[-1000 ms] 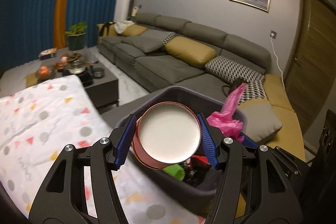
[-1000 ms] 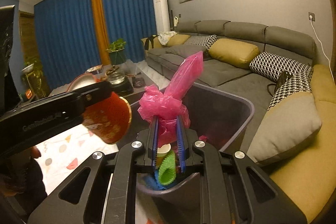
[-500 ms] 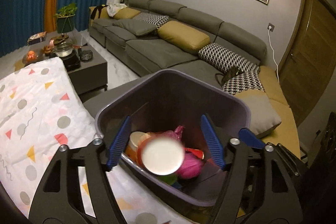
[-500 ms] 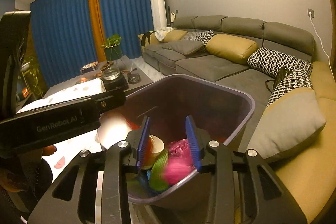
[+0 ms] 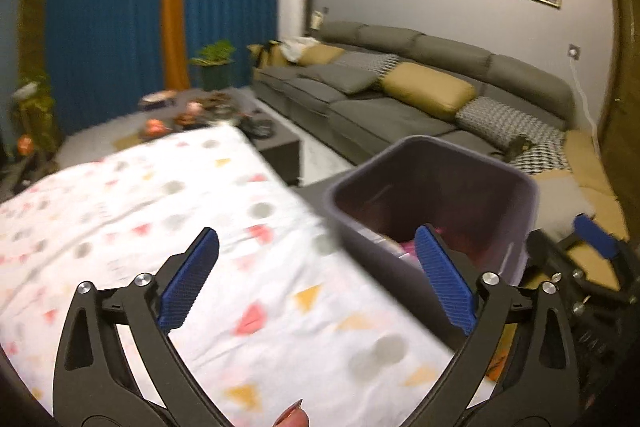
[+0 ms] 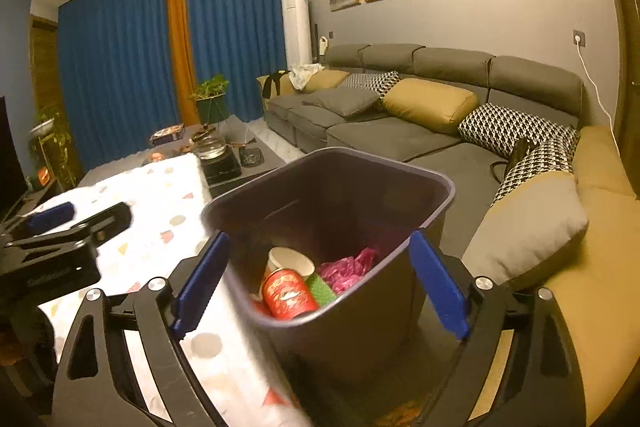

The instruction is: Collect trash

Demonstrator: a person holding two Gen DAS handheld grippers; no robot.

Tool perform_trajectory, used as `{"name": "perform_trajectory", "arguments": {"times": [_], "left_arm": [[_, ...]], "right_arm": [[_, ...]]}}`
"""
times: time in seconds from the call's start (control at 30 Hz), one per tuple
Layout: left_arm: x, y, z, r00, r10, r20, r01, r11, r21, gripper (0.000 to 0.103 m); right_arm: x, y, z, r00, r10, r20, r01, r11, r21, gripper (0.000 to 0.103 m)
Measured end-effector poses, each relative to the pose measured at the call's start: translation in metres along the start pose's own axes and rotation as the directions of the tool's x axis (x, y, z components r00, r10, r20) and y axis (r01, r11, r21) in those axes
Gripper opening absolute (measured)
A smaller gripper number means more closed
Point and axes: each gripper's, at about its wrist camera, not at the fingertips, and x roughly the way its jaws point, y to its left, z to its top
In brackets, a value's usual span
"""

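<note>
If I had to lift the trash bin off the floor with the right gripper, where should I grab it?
Take the trash bin by its rim: the near edge is a thin, exposed lip. Come from above with the open right gripper, one finger inside the wall and one outside. The body looks about as wide as the open jaws.
</note>
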Motion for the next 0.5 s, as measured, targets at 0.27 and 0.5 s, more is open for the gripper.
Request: {"name": "perform_trajectory", "arguments": {"times": [0.27, 0.5], "left_arm": [[-0.074, 0.031, -0.031, 0.992, 0.119, 0.037, -0.118, 0.992, -0.035, 0.097], [-0.126, 0.05, -0.057, 0.987, 0.157, 0.044, -0.153, 0.985, -0.079, 0.097]], "right_arm": [[-0.051, 0.025, -0.013, 0.999, -0.006, 0.042, 0.007, 0.999, -0.038, 0.097], [-0.093, 0.042, -0.033, 0.998, -0.015, 0.053, 0.018, 0.999, -0.038, 0.097]]}}
